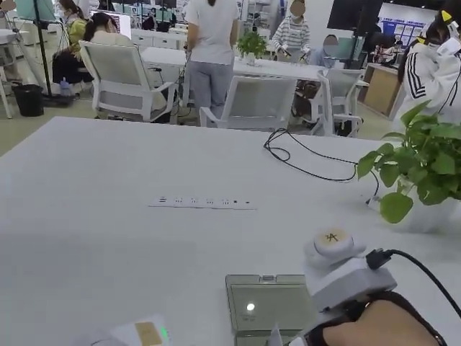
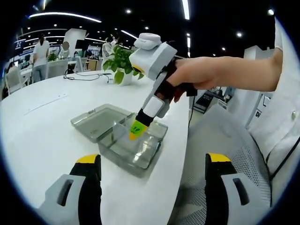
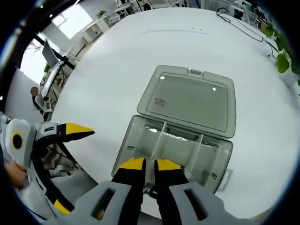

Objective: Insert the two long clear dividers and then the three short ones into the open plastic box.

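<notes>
A white table point(image 1: 108, 216) in an open office carries the work. On it, near my edge, lies the open clear grey plastic box point(image 3: 123, 154), its hinged lid point(image 3: 192, 98) flat behind it. Inside I see one long clear divider point(image 3: 183, 136) across the base and some cross pieces; I cannot count them surely. The right gripper point(image 3: 150, 164) stands over the box, jaws drawn almost together, I judge pinching a short clear divider point(image 3: 159, 140). The left gripper point(image 2: 152, 158) waits beside, jaws wide apart and empty. I judge the task well past half.
</notes>
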### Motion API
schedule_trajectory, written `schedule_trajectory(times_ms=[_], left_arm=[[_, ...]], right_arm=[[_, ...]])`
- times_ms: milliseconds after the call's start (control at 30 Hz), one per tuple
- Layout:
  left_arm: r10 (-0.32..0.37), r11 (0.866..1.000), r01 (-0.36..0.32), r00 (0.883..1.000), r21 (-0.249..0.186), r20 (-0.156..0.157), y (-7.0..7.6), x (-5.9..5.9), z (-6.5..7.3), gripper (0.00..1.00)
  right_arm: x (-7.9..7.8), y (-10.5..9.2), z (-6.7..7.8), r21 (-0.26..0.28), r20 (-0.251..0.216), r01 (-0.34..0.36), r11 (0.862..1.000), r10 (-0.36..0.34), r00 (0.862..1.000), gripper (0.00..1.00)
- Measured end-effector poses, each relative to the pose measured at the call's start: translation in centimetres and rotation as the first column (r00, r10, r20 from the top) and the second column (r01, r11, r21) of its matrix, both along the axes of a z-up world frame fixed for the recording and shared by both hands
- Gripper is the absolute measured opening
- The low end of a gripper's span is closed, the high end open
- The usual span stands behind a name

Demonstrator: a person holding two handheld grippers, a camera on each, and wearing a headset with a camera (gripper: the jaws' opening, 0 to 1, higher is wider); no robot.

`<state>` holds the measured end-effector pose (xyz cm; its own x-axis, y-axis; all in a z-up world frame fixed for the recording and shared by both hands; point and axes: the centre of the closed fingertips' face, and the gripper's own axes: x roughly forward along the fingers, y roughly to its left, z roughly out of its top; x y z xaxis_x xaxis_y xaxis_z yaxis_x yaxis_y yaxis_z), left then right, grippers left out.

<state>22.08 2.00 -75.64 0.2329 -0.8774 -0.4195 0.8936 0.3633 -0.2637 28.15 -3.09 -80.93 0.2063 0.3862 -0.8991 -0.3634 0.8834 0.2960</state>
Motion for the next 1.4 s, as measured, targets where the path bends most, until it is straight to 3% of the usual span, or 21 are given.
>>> schedule_trajectory(times_ms=[500, 833, 1133, 1400], left_arm=[[0.004, 1.0, -0.004, 1.0, 0.008, 0.001, 0.2, -0.1, -0.1, 0.99], [0.021, 1.0, -0.021, 1.0, 0.018, -0.003, 0.4, 0.1, 0.1, 0.99], [0.05, 0.998, -0.05, 0.999, 0.024, -0.002, 0.4, -0.1, 0.6, 0.98], [0.083, 0.996, -0.083, 0.997, 0.034, 0.008, 0.6, -0.2, 1.2, 0.99]], right_arm=[[0.0, 0.2, -1.2, 0.063, -0.012, 0.019, 0.998, -0.018, 1.0, 0.1], [0.1, 0.2, -1.0, 0.135, -0.011, 0.049, 0.99, -0.048, 0.999, 0.11], [0.6, 0.1, 1.1, 0.233, 0.031, 0.067, 0.97, -0.076, 0.997, 0.16], [1.2, -0.7, 3.8, 0.297, 0.103, 0.036, 0.954, -0.07, 0.992, 0.22]])
